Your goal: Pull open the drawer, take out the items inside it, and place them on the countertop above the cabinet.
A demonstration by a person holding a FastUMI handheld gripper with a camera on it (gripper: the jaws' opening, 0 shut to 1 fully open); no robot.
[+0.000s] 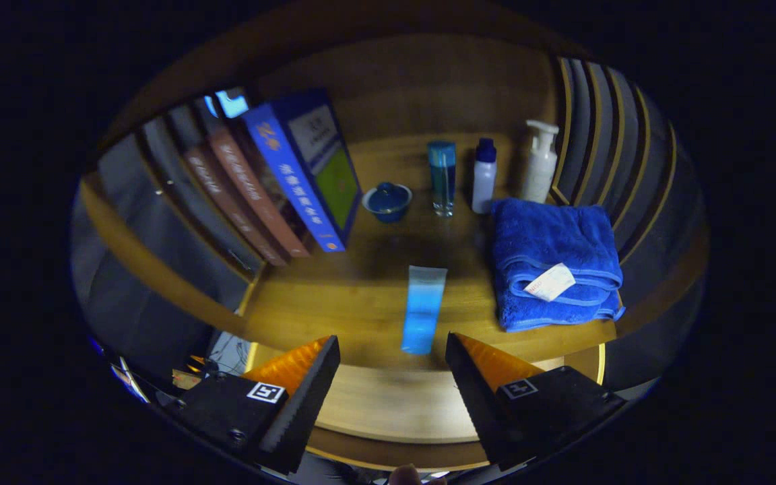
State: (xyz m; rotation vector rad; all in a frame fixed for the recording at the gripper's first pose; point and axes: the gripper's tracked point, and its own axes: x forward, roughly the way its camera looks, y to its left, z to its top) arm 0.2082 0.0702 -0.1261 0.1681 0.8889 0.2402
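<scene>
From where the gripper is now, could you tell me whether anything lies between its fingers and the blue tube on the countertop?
Nothing visible does. The hand-held gripper is open, and the blue tube lies on the bare countertop just ahead of the gap between its fingers. The folded blue towel sits off to the tube's right, apart from it.

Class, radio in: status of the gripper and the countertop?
Gripper open, holding nothing. Blue tube lies on countertop, just ahead of the jaws. Folded towel beside it.
</scene>
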